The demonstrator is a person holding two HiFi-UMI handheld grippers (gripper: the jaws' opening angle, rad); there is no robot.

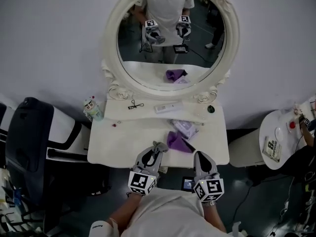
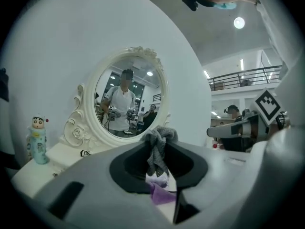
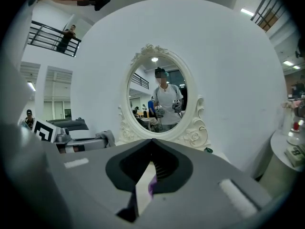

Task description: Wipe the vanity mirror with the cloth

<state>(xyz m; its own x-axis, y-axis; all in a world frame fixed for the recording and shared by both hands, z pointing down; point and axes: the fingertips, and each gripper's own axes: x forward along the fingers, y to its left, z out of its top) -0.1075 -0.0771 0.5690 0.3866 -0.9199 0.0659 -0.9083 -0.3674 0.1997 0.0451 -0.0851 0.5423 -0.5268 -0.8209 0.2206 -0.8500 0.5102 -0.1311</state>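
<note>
1. closest in, the person's white shirt (image 1: 170, 216) fills the bottom of the head view, with both grippers held out just past it over the near edge of the vanity table (image 1: 123, 144).
2. left gripper (image 1: 157, 150): its jaws are pressed together on a grey cloth (image 1: 160, 145). in the left gripper view a bunched knot of the cloth pokes up above the jaw tips and the rest hangs down between them.
3. right gripper (image 1: 198, 155): in the right gripper view its jaws meet at the tips with nothing between them. it hangs beside the left one, a little apart.
4. a purple cloth (image 1: 177, 141) lies crumpled on the tabletop between the two grippers' tips, near the front edge. neither gripper holds it.
5. the vanity mirror (image 1: 170, 38) stands upright at the back of the table in an oval white carved frame, well apart from both grippers. its glass shows the person, the two grippers and the purple cloth.
6. also on the table:
   - a small cartoon figurine bottle (image 1: 92, 107) at the back left corner
   - a black wire-like tool (image 1: 135, 104) near the mirror's base
   - a flat white box (image 1: 168, 106)
   - a clear packet (image 1: 184, 127) just behind the purple cloth
   - a small dark round thing (image 1: 211, 109) at the back right
7. a black chair (image 1: 29, 132) stands left of the table and a round white side table (image 1: 276, 132) stands to the right.
</note>
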